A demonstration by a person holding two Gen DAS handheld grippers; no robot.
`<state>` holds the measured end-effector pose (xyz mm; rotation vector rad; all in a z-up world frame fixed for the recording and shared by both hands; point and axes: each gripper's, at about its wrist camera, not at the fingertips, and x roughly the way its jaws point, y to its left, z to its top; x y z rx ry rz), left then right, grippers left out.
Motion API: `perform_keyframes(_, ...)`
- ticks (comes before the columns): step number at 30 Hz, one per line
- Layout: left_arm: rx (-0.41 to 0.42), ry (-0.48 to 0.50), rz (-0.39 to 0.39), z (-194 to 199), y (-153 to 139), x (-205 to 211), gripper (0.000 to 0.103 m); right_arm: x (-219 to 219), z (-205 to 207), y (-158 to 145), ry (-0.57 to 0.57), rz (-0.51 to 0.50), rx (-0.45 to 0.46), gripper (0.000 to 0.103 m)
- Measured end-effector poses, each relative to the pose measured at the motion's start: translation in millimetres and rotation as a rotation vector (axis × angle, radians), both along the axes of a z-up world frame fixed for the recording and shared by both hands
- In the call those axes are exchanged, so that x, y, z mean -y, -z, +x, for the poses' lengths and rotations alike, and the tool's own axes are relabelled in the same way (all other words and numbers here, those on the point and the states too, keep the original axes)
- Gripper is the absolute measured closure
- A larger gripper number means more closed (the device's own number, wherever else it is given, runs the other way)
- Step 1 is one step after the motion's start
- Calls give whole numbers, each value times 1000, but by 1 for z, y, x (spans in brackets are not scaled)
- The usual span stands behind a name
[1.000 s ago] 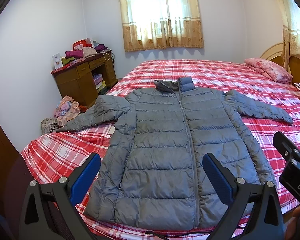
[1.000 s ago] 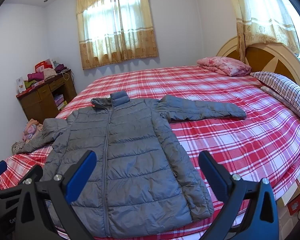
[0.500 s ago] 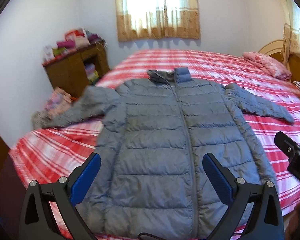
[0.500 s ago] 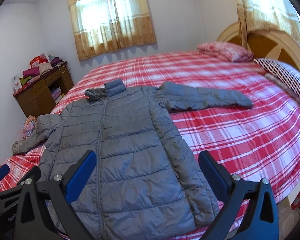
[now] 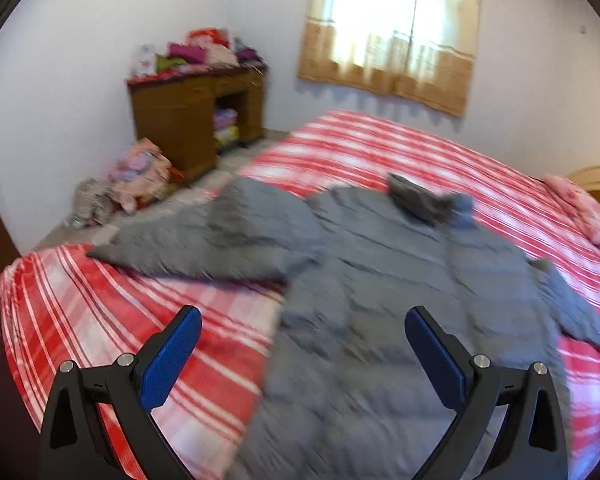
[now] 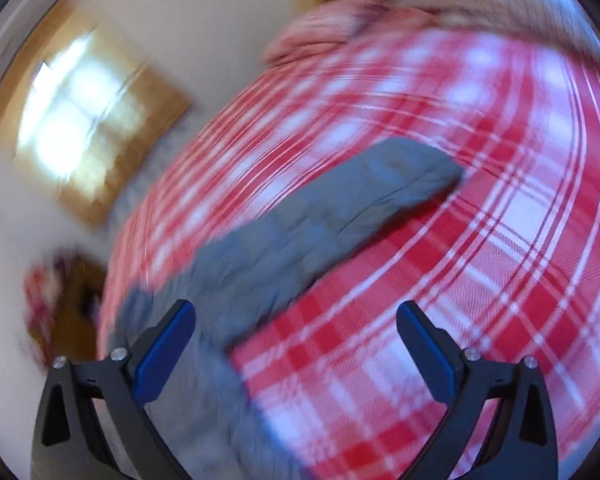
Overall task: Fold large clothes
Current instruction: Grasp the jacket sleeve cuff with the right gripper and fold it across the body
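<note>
A grey padded jacket (image 5: 380, 280) lies flat, front up, on the red plaid bed (image 5: 100, 300). Its left sleeve (image 5: 188, 244) stretches toward the bed's left edge. My left gripper (image 5: 304, 356) is open and empty above the jacket's left side, near the armpit. In the right wrist view the jacket's right sleeve (image 6: 320, 216) runs diagonally across the bedspread (image 6: 480, 280). My right gripper (image 6: 296, 344) is open and empty above the sleeve's upper part. Both views are motion-blurred.
A wooden desk (image 5: 196, 116) piled with clothes stands by the left wall, with a heap of clothes (image 5: 136, 176) on the floor beside it. A curtained window (image 5: 392, 32) is behind the bed. A pink pillow (image 5: 584, 208) lies at the headboard.
Both grippers have swung fast: the left has turned left toward the jacket's left sleeve, the right has tilted and moved right over the right sleeve. Both stay open.
</note>
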<state>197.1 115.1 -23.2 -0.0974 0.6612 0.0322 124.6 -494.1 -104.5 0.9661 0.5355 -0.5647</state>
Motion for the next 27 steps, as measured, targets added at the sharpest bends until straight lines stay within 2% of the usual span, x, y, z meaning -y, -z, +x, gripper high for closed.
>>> perform_keyframes(3,27,-16,79,21,17,-6,1,43,9,26,103,-1,-88,12)
perform_keyframes(5,23,-15,113,35,32,-5,1,63,18,41,150,1,-150,15)
perform_keyframes(7,1,-20,107,48,45,-5,1,75,20,52,197,21,-154,15)
perform_keyframes(9,-29,-33,69,59,60,-7,1,85,27,61,235,49,-147,15)
perform_keyframes(12,-47,-46,70,67,77,-4,1,87,39,59,272,-2,-171,15)
perform_keyframes(13,-51,-47,79,67,82,-2,1,88,44,60,266,-18,-184,19)
perform_keyframes(15,-71,-42,103,68,94,1,1,90,55,61,222,-66,-218,56)
perform_keyframes(16,-84,-40,117,69,100,3,1,89,56,64,206,-70,-234,86)
perform_keyframes(19,-105,-37,124,70,111,3,1,91,56,67,170,-106,-252,92)
perform_keyframes(21,-114,-31,106,68,110,3,1,80,58,44,122,-207,-257,95)
perform_keyframes(24,-93,-24,91,62,100,0,1,49,70,2,32,-369,-218,95)
perform_keyframes(27,-70,-12,64,53,85,-7,1,-15,84,-55,-136,-535,-142,95)
